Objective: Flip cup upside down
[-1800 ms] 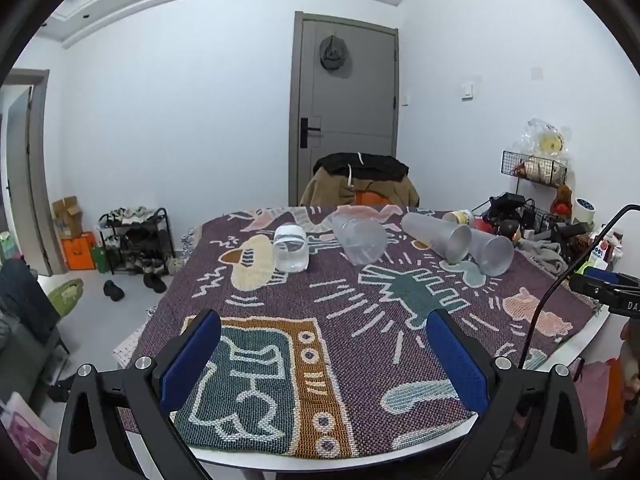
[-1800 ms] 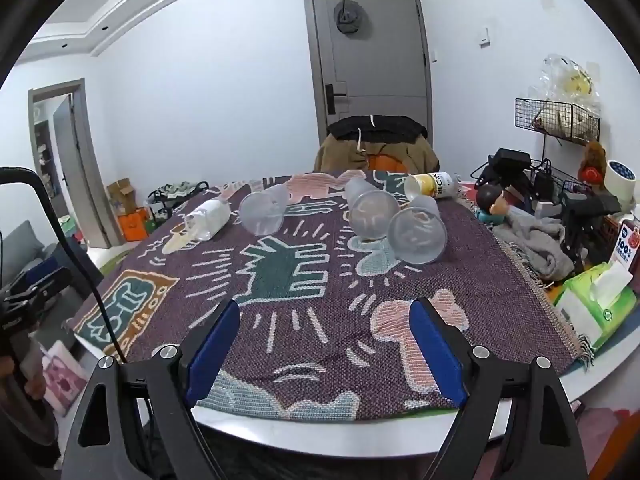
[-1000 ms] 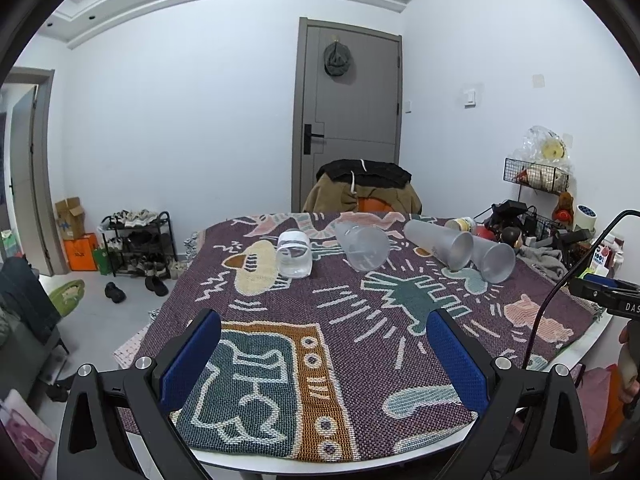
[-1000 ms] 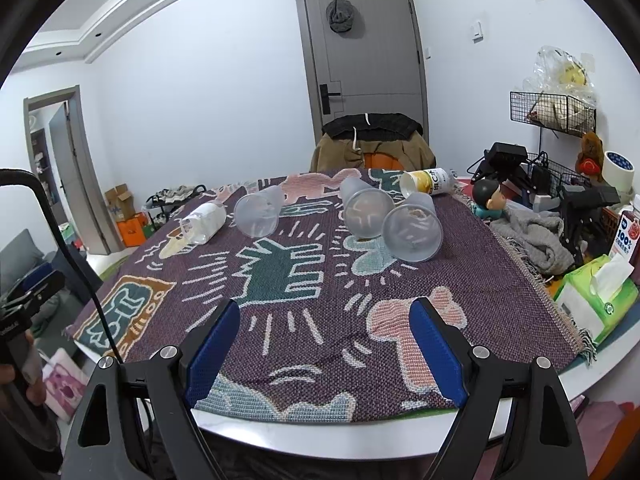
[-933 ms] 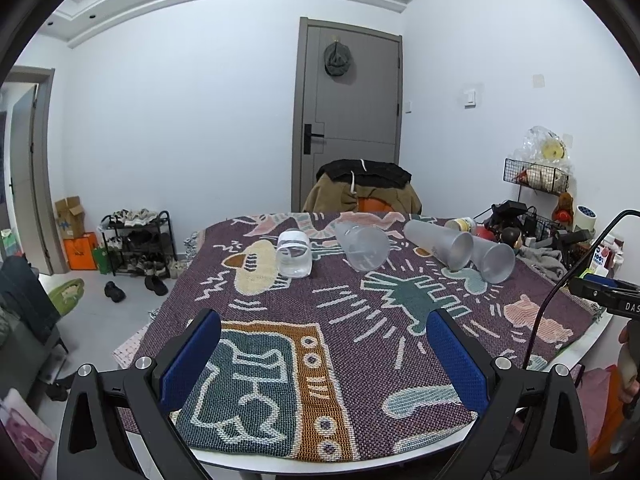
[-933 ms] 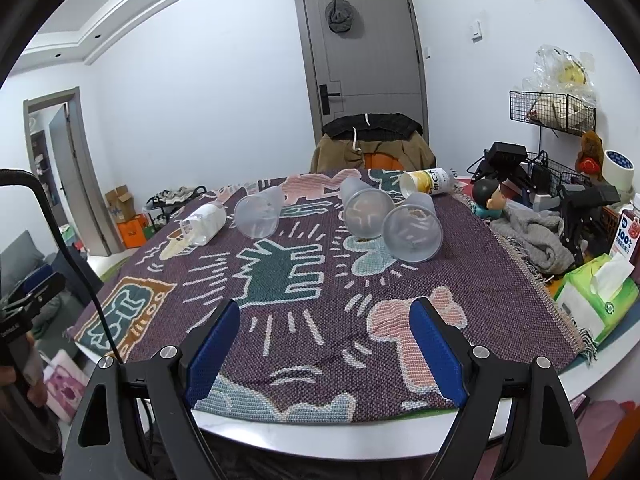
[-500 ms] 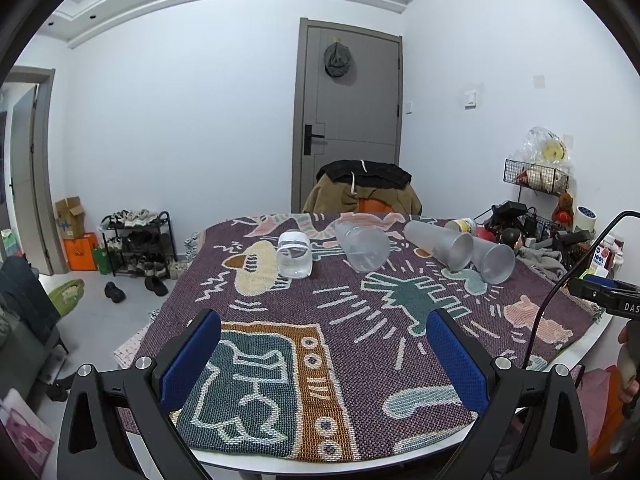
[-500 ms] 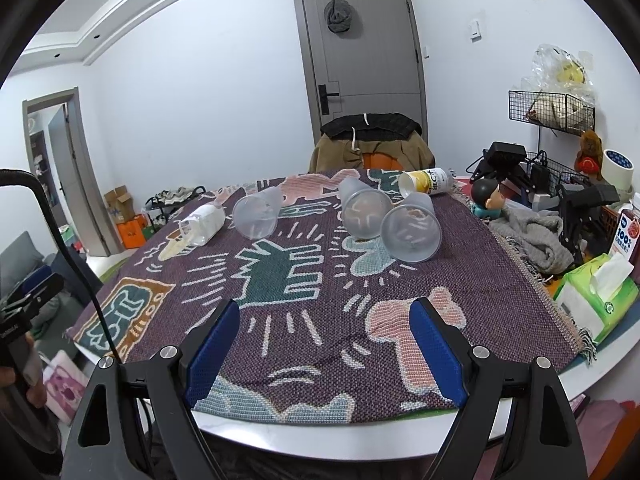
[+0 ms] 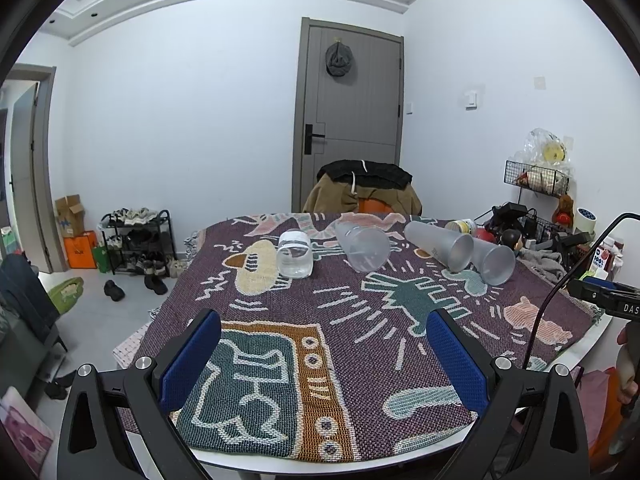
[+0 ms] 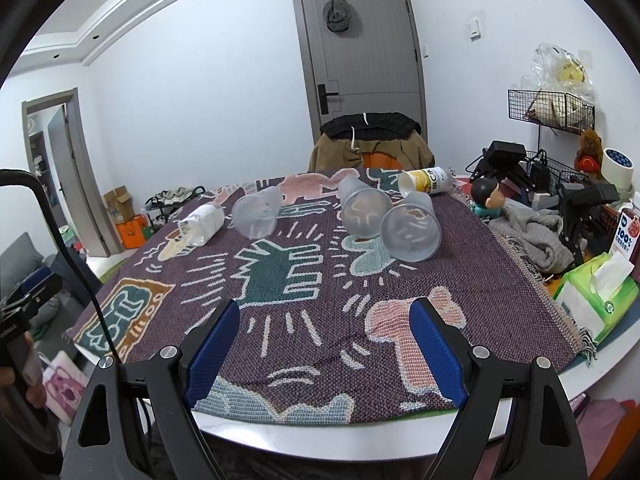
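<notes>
On the round white worktop under a patterned woven cloth, three frosted plastic cups lie toppled, both grippers released, their bases cut off.

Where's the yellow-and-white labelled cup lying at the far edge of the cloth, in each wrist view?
Left wrist: the yellow-and-white cup is small, right of centre, just behind the two frosted cups that lie side by side.
Right wrist: it sits upper centre-right, on its side, mouth toward the left.
Shared landmark: the jacket-draped chair before the grey door.
</notes>
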